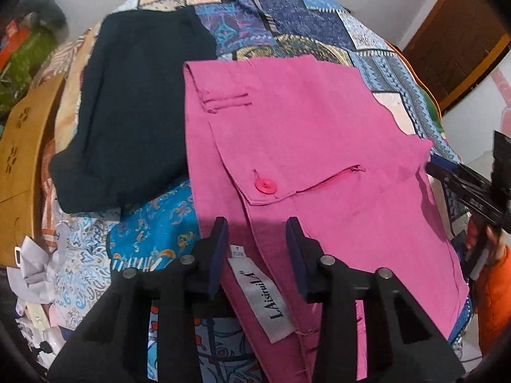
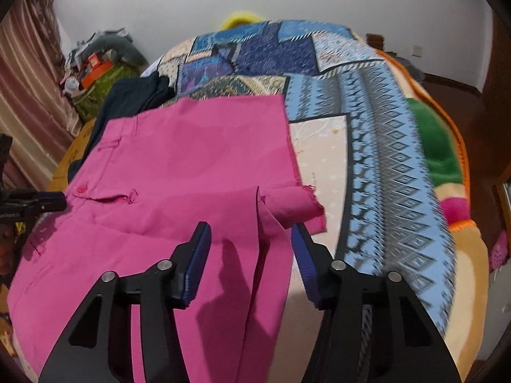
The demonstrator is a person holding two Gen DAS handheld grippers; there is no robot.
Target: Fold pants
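Bright pink pants (image 1: 319, 134) lie folded on a patchwork bedspread (image 1: 287, 22), button and zip pocket facing up. My left gripper (image 1: 257, 236) hovers over the near waistband, where a white brand label (image 1: 262, 296) shows. Its jaws stand apart with the fabric between them, and the pads do not press on it. In the right wrist view the pants (image 2: 179, 159) fill the left half. My right gripper (image 2: 250, 242) straddles their right edge near a curled hem flap (image 2: 293, 204), jaws apart, pads off the cloth. Each gripper shows at the edge of the other's view.
A dark navy garment (image 1: 134, 102) lies beside the pants on the left. A wooden bed board (image 1: 22, 146) and crumpled papers (image 1: 35, 274) sit at the left edge. A curtain (image 2: 28, 73), a cluttered green pile (image 2: 99, 76) and an orange-trimmed blanket (image 2: 447, 166) surround the bed.
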